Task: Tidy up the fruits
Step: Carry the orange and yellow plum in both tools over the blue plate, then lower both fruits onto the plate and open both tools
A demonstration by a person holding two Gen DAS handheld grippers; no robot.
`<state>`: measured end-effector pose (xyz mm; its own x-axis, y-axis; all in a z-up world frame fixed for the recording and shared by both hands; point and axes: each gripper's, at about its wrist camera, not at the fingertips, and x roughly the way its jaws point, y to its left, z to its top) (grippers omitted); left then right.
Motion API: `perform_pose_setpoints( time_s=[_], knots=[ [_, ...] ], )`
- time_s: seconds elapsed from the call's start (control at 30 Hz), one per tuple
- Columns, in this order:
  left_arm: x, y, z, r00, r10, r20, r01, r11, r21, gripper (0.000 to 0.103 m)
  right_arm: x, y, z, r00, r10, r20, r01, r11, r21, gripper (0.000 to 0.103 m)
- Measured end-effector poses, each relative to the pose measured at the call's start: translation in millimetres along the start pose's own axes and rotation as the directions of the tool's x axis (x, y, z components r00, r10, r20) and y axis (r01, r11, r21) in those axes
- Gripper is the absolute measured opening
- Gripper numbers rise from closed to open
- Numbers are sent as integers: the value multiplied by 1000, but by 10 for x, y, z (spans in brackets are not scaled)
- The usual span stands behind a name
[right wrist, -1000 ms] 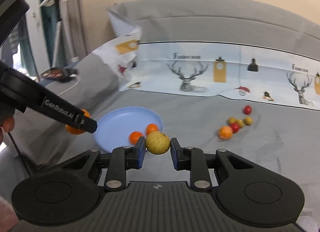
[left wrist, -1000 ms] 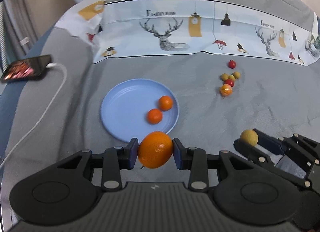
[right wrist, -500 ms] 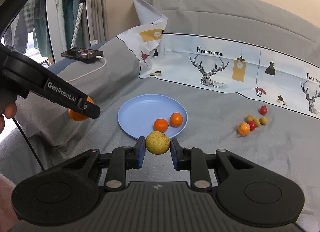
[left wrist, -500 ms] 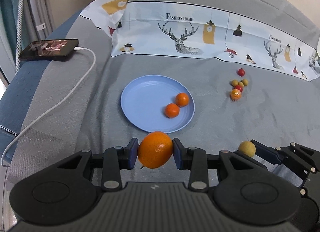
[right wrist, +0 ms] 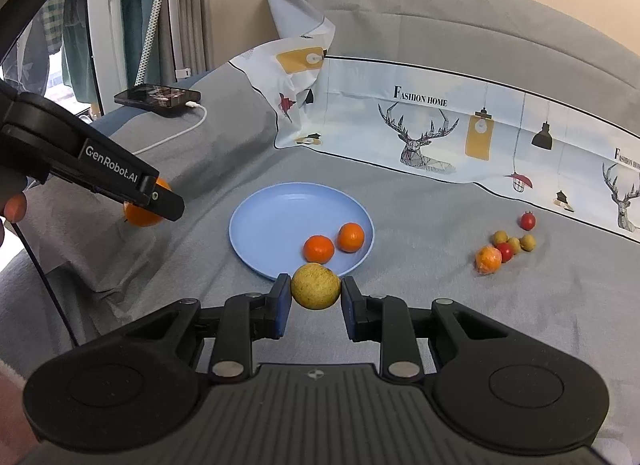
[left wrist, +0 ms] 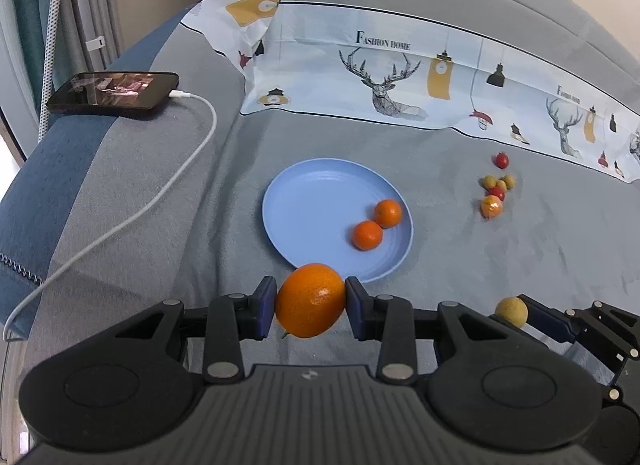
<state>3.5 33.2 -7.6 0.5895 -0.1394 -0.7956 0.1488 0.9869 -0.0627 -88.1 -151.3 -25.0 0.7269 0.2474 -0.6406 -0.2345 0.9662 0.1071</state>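
Observation:
My left gripper (left wrist: 310, 301) is shut on a large orange (left wrist: 310, 300), held above the grey cover just in front of the blue plate (left wrist: 312, 201). Two small oranges (left wrist: 367, 235) (left wrist: 387, 213) lie on the plate's right side. My right gripper (right wrist: 316, 285) is shut on a yellow-green round fruit (right wrist: 315, 285), near the plate's (right wrist: 272, 225) front rim. In the right wrist view the left gripper (right wrist: 160, 201) with its orange (right wrist: 140, 215) hangs left of the plate. The right gripper's fruit (left wrist: 511, 311) shows at the lower right of the left wrist view.
A cluster of small fruits (left wrist: 496, 191) and a lone red one (left wrist: 501, 160) lie on the cover right of the plate. A phone (left wrist: 114, 89) with a white cable (left wrist: 160, 193) rests at the left edge. A printed deer cloth (left wrist: 400, 81) runs along the back.
Both grippers have drawn back and to the left of the plate, still holding their fruits. The plate and fruit cluster now sit further right and further off in both views.

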Motion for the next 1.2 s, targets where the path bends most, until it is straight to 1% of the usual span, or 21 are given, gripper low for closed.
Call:
perform_pose_setpoints(
  time_s=[0.17, 0.3, 0.53, 0.7, 0.83, 1.0, 1.17, 1.2],
  knots=[
    [182, 36, 153, 1000, 10, -9, -10, 1000, -8, 41, 183, -27, 82, 1000, 0, -10, 0, 1000, 5, 28],
    [383, 34, 281, 999, 14, -32, -14, 1000, -11, 41, 384, -60, 158, 1000, 4, -21, -4, 1000, 1, 28],
    [761, 8, 494, 998, 10, -59, -11, 1000, -3, 41, 858, -126, 275, 998, 14, -62, -14, 1000, 10, 28],
    [1065, -5, 628, 997, 13, -81, -13, 1000, 2, 41, 1231, -106, 333, 995, 22, -92, -22, 1000, 5, 28],
    [1302, 5, 683, 995, 24, -98, -24, 1000, 9, 41, 1483, -91, 354, 993, 28, -115, -28, 1000, -3, 28],
    [1616, 2, 703, 989, 33, -142, -31, 999, 18, 41, 1731, -125, 347, 988, 32, -154, -33, 999, -3, 28],
    [1836, -21, 719, 984, 60, -167, -54, 998, 38, 41, 1939, -159, 348, 983, 33, -183, -35, 999, -9, 28],
    [1863, -28, 729, 984, 63, -168, -56, 997, 47, 43, 1971, -164, 356, 981, 36, -190, -38, 999, -8, 28]
  ],
)
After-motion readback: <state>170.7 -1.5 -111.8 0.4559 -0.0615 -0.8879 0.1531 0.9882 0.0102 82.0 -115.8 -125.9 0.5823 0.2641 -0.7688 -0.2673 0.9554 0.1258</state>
